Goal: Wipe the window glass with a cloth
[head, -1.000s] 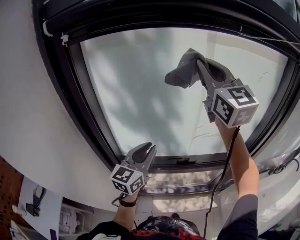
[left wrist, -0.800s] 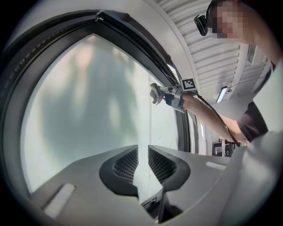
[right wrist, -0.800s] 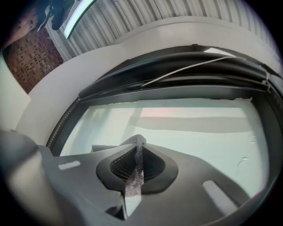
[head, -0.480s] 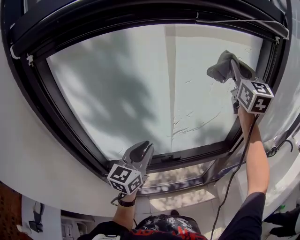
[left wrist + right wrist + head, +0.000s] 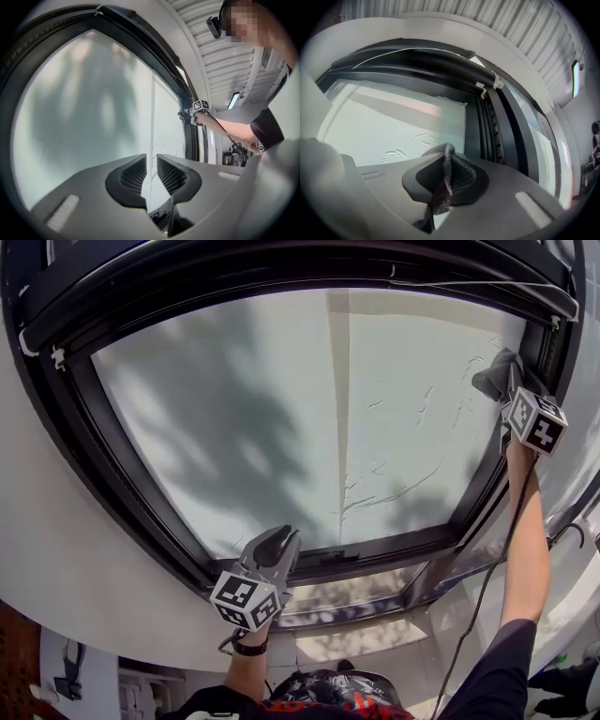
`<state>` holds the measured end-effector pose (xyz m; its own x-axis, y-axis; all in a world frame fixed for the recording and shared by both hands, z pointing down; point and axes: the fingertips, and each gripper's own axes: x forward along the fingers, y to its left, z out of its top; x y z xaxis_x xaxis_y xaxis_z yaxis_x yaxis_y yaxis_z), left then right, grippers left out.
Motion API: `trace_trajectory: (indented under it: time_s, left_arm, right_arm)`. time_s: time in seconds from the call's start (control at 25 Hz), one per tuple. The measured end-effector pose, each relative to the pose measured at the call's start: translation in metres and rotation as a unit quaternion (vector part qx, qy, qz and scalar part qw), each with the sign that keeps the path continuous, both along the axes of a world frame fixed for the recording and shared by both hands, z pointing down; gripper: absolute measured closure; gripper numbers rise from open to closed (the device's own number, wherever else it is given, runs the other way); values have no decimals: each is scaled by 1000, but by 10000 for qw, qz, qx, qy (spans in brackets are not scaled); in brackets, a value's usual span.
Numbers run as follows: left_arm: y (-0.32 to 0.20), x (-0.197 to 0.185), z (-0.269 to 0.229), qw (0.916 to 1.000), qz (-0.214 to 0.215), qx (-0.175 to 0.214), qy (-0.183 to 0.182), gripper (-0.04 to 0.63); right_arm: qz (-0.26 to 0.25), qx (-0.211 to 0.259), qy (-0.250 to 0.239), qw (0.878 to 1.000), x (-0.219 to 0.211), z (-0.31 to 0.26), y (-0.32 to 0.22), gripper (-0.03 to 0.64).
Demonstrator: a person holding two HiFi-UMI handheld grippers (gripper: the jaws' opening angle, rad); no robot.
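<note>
The cloth (image 5: 493, 381) is dark grey. The window glass (image 5: 375, 409) is milky pale grey-green, mottled with darker shadows. Its frame (image 5: 112, 474) is black, and the wall (image 5: 56, 559) around it off-white.

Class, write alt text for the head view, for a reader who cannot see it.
The right gripper holds a grey cloth to the window glass at its upper right corner, beside the black frame. The left gripper is held low by the bottom edge, empty.

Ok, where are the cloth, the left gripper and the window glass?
cloth (image 5: 494, 379): head view, its bunched middle, at the pane's right edge.
left gripper (image 5: 281, 542): head view, midway between its jaws.
window glass (image 5: 281, 409): head view, bare shaded part of the pane.
</note>
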<state>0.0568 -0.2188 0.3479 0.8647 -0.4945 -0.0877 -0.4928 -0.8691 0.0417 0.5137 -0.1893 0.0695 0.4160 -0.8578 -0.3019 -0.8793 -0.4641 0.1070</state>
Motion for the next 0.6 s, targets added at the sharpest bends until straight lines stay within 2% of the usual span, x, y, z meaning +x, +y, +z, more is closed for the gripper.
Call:
trace_trajectory:
  time_s: [0.04,0.12,0.2,0.24,0.36,0.44,0.52,0.6]
  left_arm:
    - [0,-4,1,10000,-49,-7,3,548]
    - [-2,-13,2,9999,-154,-25,-13,548]
    - [-4,-24,3,9995,-300,-34,-25,548]
    - [-5,-32,3,9991,-413,-36,-19,548]
    - [-5,-62,3,9968,-794,-36,15,548]
    - [-5,-84,2,9951,-988,-33,32,548]
    - [-4,-107,3,9929,-1185,-43,50,548]
    - [-2,-132,6,9900,-1410,-61,53,548]
  right_arm:
    - [-191,74,32,9998,-15,-3,-2,600]
    - [-878,253,206,9956,-72,-12,-8,600]
    - [-1786,399,444,9821,-151,-21,-18,600]
    - [-2311,459,534,9704,-195,-24,-26,600]
    - [-3655,607,998,9234,-329,-22,-44,600]
    - [-4296,584,1273,8921,-414,-10,-53,600]
    - [-4884,443,1295,8618,-490,9,-68,600]
    - [-5278,230,1253,8397,-554,26,-89,600]
